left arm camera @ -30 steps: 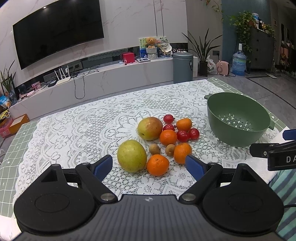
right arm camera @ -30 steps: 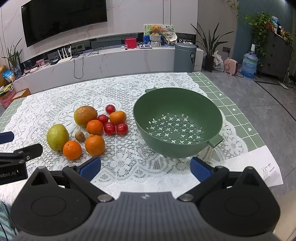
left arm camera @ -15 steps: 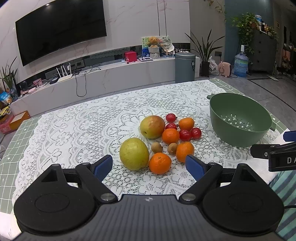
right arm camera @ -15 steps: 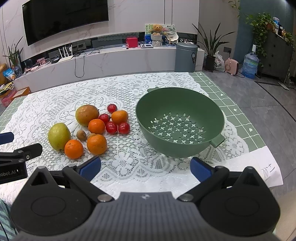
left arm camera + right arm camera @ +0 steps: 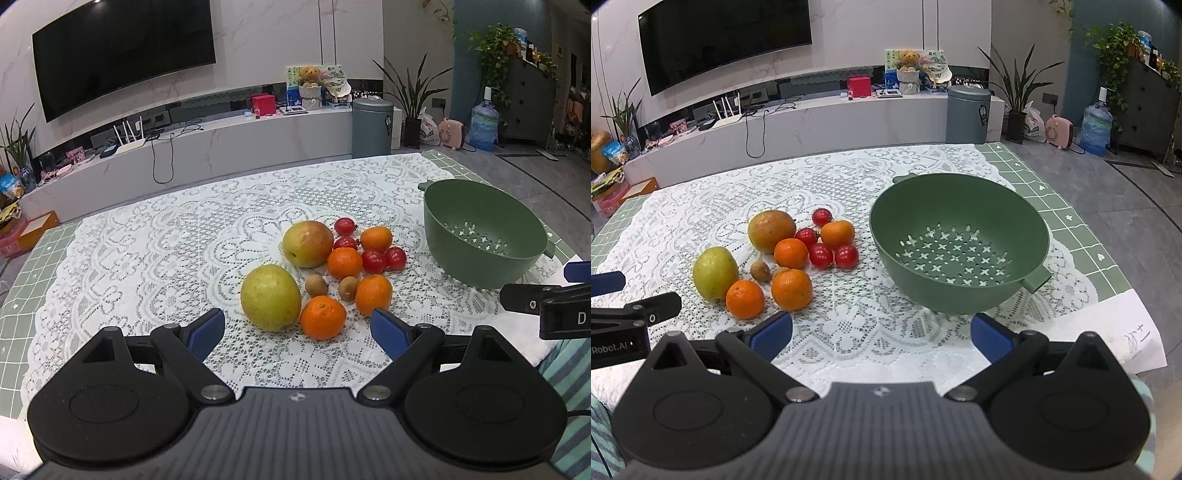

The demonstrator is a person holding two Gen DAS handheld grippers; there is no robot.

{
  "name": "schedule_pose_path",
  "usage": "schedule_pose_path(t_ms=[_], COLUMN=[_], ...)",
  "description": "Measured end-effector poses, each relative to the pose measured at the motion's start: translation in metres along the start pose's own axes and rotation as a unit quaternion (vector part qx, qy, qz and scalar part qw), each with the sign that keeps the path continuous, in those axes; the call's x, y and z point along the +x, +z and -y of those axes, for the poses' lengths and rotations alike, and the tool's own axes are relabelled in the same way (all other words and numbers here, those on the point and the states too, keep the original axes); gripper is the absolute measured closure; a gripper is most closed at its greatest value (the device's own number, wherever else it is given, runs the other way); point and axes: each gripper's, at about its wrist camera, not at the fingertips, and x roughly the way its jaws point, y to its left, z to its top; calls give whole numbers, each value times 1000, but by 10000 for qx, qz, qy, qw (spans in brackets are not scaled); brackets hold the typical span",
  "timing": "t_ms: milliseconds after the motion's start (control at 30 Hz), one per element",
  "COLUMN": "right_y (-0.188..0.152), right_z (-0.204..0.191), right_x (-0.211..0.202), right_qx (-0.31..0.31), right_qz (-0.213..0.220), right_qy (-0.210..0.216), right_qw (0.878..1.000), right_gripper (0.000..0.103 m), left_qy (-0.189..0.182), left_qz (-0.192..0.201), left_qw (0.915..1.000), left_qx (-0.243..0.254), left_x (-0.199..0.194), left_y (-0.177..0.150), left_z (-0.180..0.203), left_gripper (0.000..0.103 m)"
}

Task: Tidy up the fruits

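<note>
A cluster of fruit lies on the lace tablecloth: a green pear (image 5: 270, 296), a red-yellow mango (image 5: 307, 243), several oranges such as the nearest one (image 5: 323, 317), two small kiwis (image 5: 316, 285) and several red cherry tomatoes (image 5: 373, 260). An empty green colander (image 5: 958, 240) stands to their right. My left gripper (image 5: 297, 332) is open and empty, just in front of the pear and the nearest orange. My right gripper (image 5: 881, 334) is open and empty, in front of the colander. The fruit also shows in the right wrist view, with the pear (image 5: 715, 273) at left.
A white paper sheet (image 5: 1137, 332) lies at the table's right front corner. The table's right edge drops to the floor beyond the colander. A TV unit and a grey bin (image 5: 371, 127) stand behind the table.
Both grippers have shifted slightly; the fruit and colander sit a little higher and farther in view. Nothing on the table has moved. Both grippers stay open.
</note>
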Motion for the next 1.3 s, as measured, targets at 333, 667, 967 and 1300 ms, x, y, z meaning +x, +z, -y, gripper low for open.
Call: schedule_pose_path(t_ms=[333,667,967,1300], right_y=[-11,-7,2,13], right_z=[-16,-37,-44,-45], right_x=[8,54,105,142], right_qx=[-421,-767,-237,199], right_qz=[604,274,-284,-617], right_qy=[461,815,1264,1469], right_qw=[9962,9933,9913,9870], right_gripper=[4,22,42,49], left_qy=[-245,-330,-475,-561], left_qz=[-223,-245,-340,-707], left_qw=[9988,9975,9911,9844], left_qx=[-372,-582,-1195,-1507], left_x=[14,39,74,112], left_y=[-3,-8,0,12], left_z=[-16,-32,-50,-64], left_gripper=[3,21,18,15])
